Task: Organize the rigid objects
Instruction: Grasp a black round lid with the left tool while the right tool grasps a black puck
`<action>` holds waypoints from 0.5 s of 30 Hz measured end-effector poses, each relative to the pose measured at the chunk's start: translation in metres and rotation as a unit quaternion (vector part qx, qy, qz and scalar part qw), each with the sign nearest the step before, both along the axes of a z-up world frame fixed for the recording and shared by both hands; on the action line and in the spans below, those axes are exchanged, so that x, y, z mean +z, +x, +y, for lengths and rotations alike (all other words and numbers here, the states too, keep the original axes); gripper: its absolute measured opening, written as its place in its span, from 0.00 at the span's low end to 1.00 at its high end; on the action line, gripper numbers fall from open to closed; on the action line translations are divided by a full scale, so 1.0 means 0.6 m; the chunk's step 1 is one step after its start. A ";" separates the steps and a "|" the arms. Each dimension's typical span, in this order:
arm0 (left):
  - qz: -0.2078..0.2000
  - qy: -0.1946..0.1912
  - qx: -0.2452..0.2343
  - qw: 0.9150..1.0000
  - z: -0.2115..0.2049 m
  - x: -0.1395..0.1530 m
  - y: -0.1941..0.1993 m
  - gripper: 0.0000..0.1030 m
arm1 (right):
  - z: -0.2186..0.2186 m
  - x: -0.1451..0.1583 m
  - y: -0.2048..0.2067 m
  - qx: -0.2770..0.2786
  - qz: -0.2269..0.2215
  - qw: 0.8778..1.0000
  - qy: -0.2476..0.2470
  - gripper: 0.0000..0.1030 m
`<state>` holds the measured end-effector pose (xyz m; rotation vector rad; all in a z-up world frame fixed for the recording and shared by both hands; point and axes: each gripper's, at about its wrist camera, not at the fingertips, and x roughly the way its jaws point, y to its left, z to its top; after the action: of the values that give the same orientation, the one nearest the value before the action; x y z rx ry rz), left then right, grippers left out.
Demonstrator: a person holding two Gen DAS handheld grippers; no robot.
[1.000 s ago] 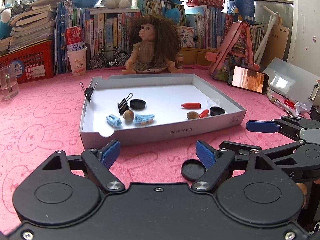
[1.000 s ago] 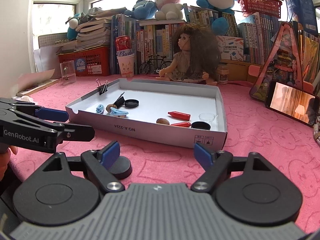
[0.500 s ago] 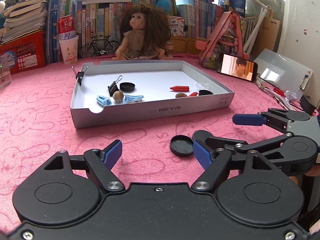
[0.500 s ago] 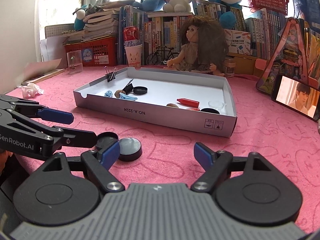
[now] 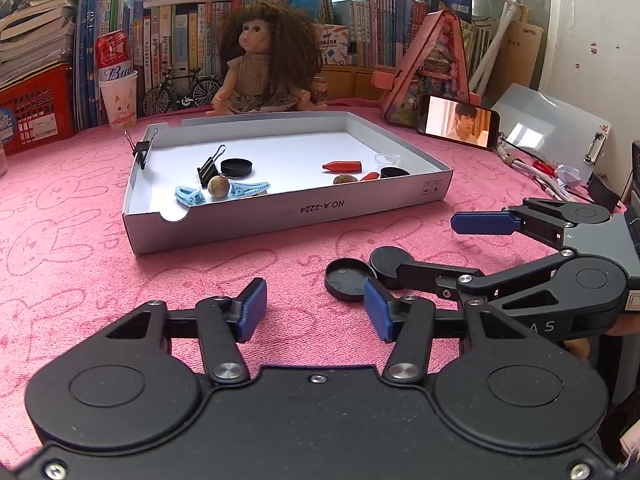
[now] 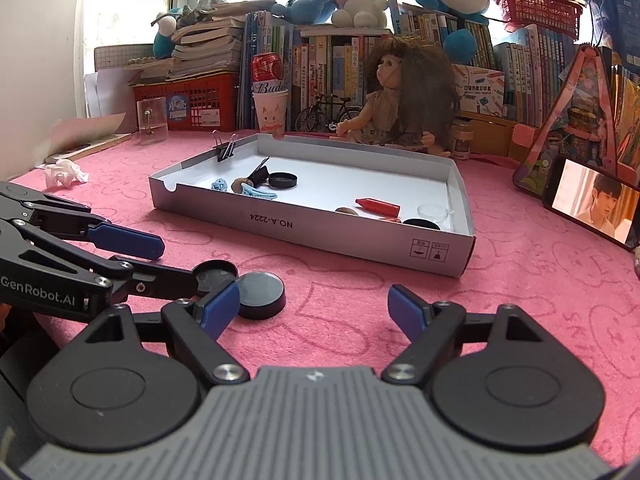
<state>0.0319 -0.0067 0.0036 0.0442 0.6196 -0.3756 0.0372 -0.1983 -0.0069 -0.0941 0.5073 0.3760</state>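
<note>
Here the left tool (image 5: 315, 309) hovers low over the pink tabletop (image 5: 80, 280), its blue pads (image 5: 251, 309) part-way apart after just closing in, with only bare cloth between them. The right tool (image 6: 314, 307) is spread wide and grips nothing. Two black caps lie on the tabletop in front of the tray (image 5: 280, 216), touching each other: an upturned cap (image 5: 346, 279) just beside the left tool's right pad, and a flat cap (image 6: 261, 288) against the right tool's left pad. In the tray sit binder clips (image 5: 208, 166), a black lid (image 5: 236, 167), blue hair clips (image 5: 248, 189), a nut (image 5: 218, 186), a red crayon (image 5: 342, 166) and a clear dish (image 5: 387, 157). A doll (image 5: 264, 68) sits behind the tray; a phone (image 5: 458, 120) is propped to its right.
</note>
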 end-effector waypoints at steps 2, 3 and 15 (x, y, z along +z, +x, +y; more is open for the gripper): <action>-0.001 0.002 0.000 1.000 -0.003 -0.002 0.002 0.47 | -0.002 0.001 0.000 -0.003 -0.001 1.000 0.001 0.86; -0.002 0.002 -0.001 1.000 -0.004 -0.002 0.003 0.47 | -0.003 0.001 -0.001 -0.004 -0.002 1.000 -0.001 0.86; -0.015 0.008 -0.014 1.000 -0.025 -0.009 0.011 0.28 | -0.012 0.005 -0.003 -0.008 -0.004 1.000 -0.008 0.86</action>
<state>0.0387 -0.0215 -0.0016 0.0736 0.5926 -0.3959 0.0356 -0.2057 -0.0040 -0.1067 0.5023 0.3565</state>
